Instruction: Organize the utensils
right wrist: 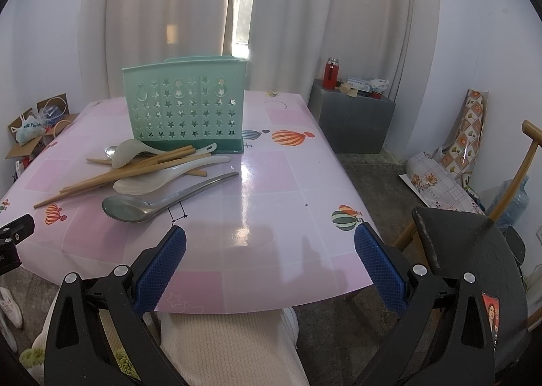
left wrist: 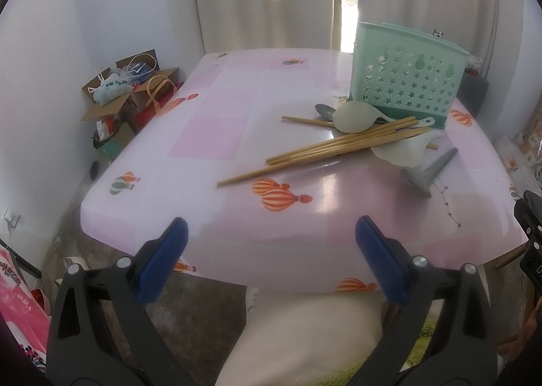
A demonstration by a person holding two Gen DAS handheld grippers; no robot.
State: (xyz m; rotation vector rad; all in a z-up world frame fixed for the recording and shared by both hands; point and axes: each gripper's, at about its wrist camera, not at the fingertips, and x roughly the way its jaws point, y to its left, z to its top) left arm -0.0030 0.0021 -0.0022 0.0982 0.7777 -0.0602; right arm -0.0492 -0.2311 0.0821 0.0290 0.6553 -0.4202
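1. Both grippers are parked at the near edge of the table (right wrist: pixel 288 267), low, over the person's lap. The left gripper (left wrist: pixel 271 250) has its jaws spread wide with nothing between them, and so does the right gripper (right wrist: pixel 271 260). Looks to me like nothing's been grabbed yet.
2. The utensils are all dumped in one heap just in front of the green holder (right wrist: pixel 184 104), which stands upright toward the far edge, so the drop-off is right behind the pile.
3. The heap: wooden chopsticks (right wrist: pixel 135 172) crisscrossed with white spoons (right wrist: pixel 169 176) on and under them. That tangle will probably shift if you pull one piece.
4. The big metal spoon (right wrist: pixel 149 206) lies on the near side of the pile, clear of the chopsticks. I'd guess it's the easy first pick for the right side.
5. A smaller metal spoon (left wrist: pixel 323 110) sits half buried close to the holder.
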